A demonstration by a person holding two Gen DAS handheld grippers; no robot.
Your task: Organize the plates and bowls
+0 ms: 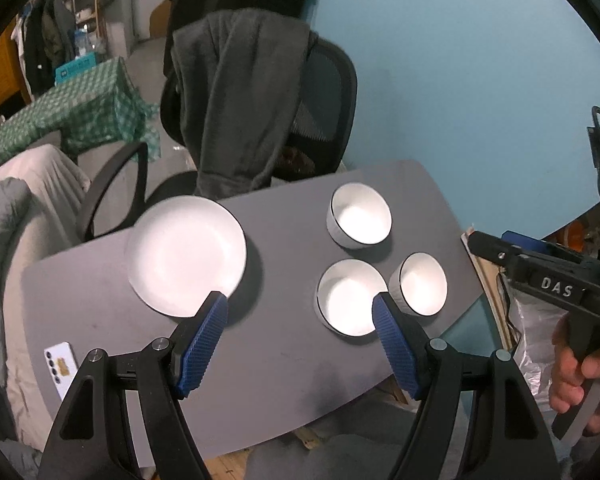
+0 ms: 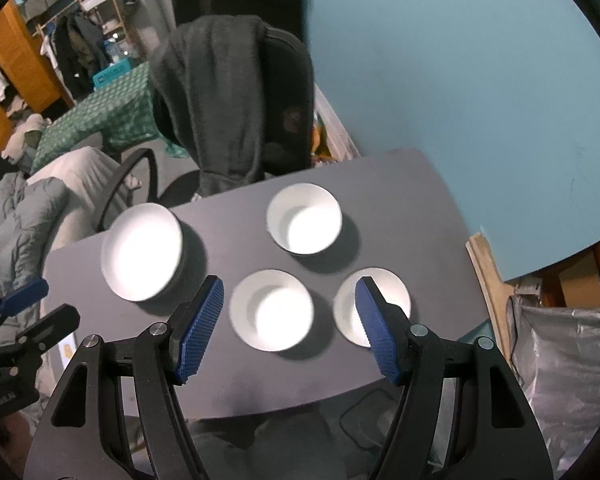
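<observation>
Both spread wide, gripping nothing: left gripper (image 1: 300, 312), right gripper (image 2: 290, 296). Right fingertip (image 2: 366, 292) hiding part of lower-right bowl (image 2: 392, 288); plate (image 2: 140, 256) blurred.

Left tool (image 1: 300, 310) angled steeply down, blue pads wide apart, nothing between. Right tool (image 2: 289, 294) same pose, pads apart, empty. Right hand (image 1: 580, 384) wraps right tool's handle.

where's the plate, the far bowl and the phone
plate (image 1: 186, 254), left wrist view, its white centre
far bowl (image 1: 362, 220), left wrist view, its inside bottom
phone (image 1: 60, 364), left wrist view, its white back
</observation>
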